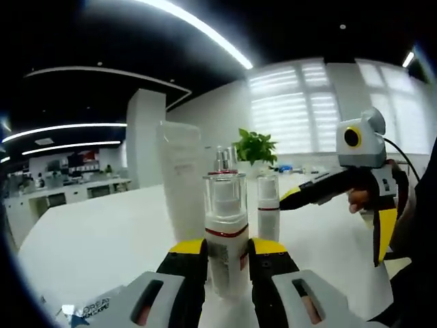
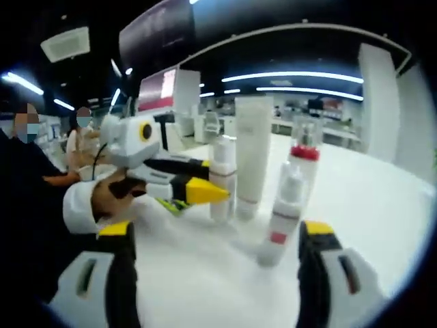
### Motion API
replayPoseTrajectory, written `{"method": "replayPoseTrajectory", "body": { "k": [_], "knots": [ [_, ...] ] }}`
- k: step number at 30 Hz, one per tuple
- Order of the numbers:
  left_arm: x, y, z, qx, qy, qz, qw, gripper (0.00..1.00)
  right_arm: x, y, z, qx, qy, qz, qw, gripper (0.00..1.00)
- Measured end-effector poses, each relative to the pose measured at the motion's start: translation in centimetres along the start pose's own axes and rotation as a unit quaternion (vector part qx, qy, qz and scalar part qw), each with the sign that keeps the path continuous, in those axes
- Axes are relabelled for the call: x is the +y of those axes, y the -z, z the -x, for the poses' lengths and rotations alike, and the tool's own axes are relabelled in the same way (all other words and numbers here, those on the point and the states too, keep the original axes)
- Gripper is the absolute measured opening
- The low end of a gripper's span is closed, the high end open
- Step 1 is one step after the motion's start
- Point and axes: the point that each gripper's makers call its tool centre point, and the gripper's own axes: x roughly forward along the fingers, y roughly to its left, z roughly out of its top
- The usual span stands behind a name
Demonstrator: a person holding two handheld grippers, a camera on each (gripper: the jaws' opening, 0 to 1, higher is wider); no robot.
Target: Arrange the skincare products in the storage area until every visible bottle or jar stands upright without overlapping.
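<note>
A white bottle with a clear cap and red ring (image 1: 226, 229) stands on the white table (image 1: 102, 239). My left gripper (image 1: 227, 247) is shut on it low down, its yellow tips on either side. Behind it stand a tall white tube (image 1: 181, 178), a clear spray bottle (image 1: 226, 160) and a small white bottle (image 1: 268, 208). In the right gripper view my right gripper (image 2: 218, 236) is wide open. A small white bottle with a red label (image 2: 280, 219) leans between its jaws, nearer the right one. The tube (image 2: 252, 150), a red-capped bottle (image 2: 305, 154) and the left gripper (image 2: 217, 179) on its bottle (image 2: 222, 160) stand beyond.
A person's hand (image 2: 113, 195) holds the left gripper, and another hand (image 1: 356, 200) holds the right gripper (image 1: 330, 229), which reaches in from the right. A printed packet (image 1: 89, 309) lies at the table's near left. A green plant (image 1: 256, 145) stands far back. Two people (image 2: 75, 140) sit at the left.
</note>
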Motion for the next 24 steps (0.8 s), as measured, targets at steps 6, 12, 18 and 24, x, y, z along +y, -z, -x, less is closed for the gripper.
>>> {"method": "replayPoseTrajectory", "body": {
  "k": [6,12,18,24],
  "knots": [
    [0.16,0.29,-0.17,0.001,-0.001,0.009,1.0,0.23,0.19,0.51,0.07,0.016,-0.003,-0.003,0.9999,1.0],
    [0.16,0.35,-0.13,0.002,-0.003,0.008,1.0,0.23,0.61,0.56,0.19,0.021,-0.009,-0.005,0.9997,1.0],
    [0.18,0.43,-0.23,0.003,-0.004,0.007,1.0,0.23,0.75,0.65,0.35,0.027,-0.007,-0.004,0.9996,0.97],
    [0.15,0.63,-0.29,0.006,-0.003,0.007,1.0,0.23,0.8,0.57,0.27,0.026,-0.007,-0.007,0.9996,0.95]
  ]
}}
